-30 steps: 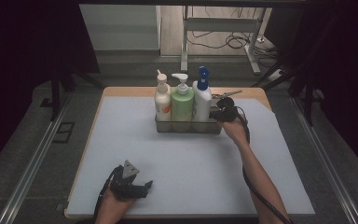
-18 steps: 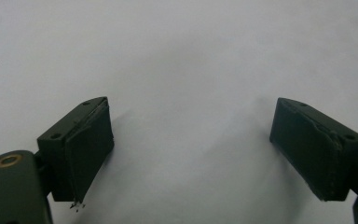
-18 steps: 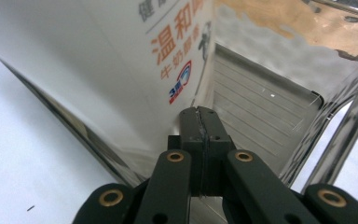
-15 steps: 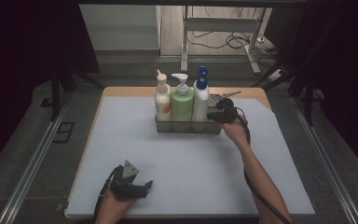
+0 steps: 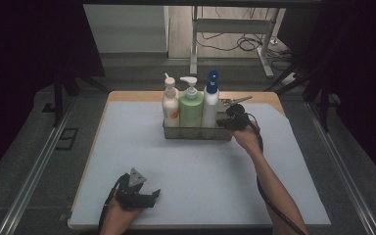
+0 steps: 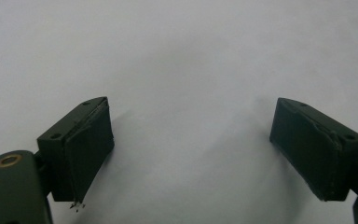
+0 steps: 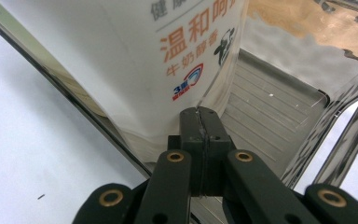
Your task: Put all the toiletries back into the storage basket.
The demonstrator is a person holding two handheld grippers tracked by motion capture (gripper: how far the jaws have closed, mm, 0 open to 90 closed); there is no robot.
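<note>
Jaws of the right gripper are seen pressed flat together, pad against pad, with nothing pinched between them; in its own view the closed tips sit at the rim of the shiny metal wire-and-sheet caddy, just beside the foot of the white plastic bottle with orange lettering and a blue spray top, which is close in front but is not judged to be gripped. From above, the right gripper is found at the right end of the caddy, which stands near the far edge of the white-covered table, about midway along it. Three bottles are held upright in the caddy in a row: the white one with the blue top at the right end, a green pump bottle in the middle, and a cream pump bottle with an orange label at the left.

The step in hand is judged to be an approach to the right-hand bottle or the caddy's end, with no hold yet taken. For the next move the jaws would have to be spread before anything could be seized, and the tips brought clear of the rim.

Jaws of the left gripper are spread wide over bare white surface; this gripper is rested near the near edge of the table, toward its left corner, well apart from the caddy
</note>
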